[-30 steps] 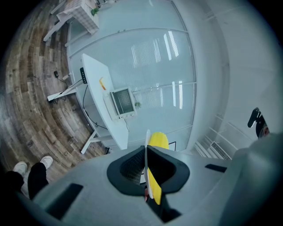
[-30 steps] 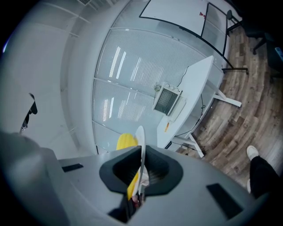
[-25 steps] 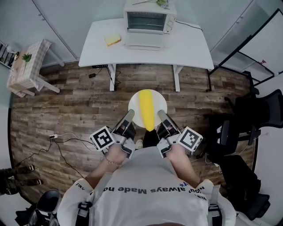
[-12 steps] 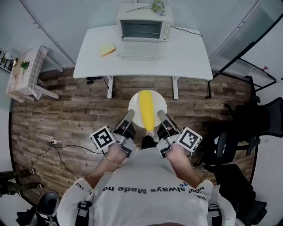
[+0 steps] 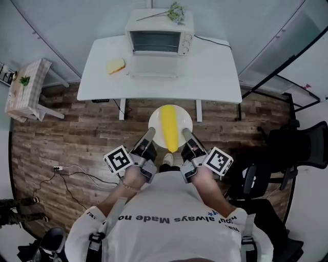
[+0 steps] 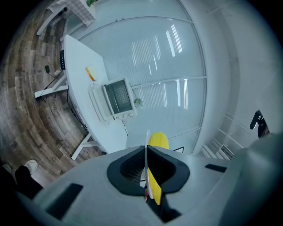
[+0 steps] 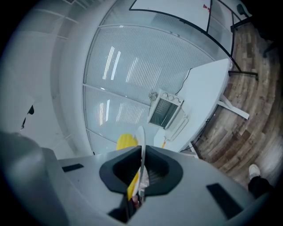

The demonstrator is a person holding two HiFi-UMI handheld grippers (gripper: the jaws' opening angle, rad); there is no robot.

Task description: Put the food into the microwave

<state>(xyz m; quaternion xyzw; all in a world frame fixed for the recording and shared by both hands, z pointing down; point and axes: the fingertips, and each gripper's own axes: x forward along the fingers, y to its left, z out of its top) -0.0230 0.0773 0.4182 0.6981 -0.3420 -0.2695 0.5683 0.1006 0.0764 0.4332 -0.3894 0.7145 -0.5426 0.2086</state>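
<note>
A white plate (image 5: 155, 124) carrying a long yellow corn cob (image 5: 169, 127) hangs level above the wooden floor, in front of the person. My left gripper (image 5: 151, 132) is shut on the plate's near left rim and my right gripper (image 5: 184, 132) is shut on its near right rim. In the left gripper view the plate (image 6: 147, 167) stands edge-on between the jaws with the corn cob (image 6: 157, 142) beside it; the right gripper view shows the plate (image 7: 141, 150) and corn cob (image 7: 126, 142) the same way. The white microwave (image 5: 159, 36) sits on the white table (image 5: 215, 71) with its door (image 5: 152, 66) folded down open.
A yellow sponge-like block (image 5: 116, 65) lies on the table left of the microwave. A flower sprig (image 5: 174, 10) rests on the microwave's top. A small checked side table (image 5: 23, 89) stands at left, black office chairs (image 5: 287, 148) at right, cables (image 5: 77, 174) on the floor.
The table and microwave have come nearer and shifted slightly left in the head view as the person walks forward. Both grippers keep the plate in the same hold.
</note>
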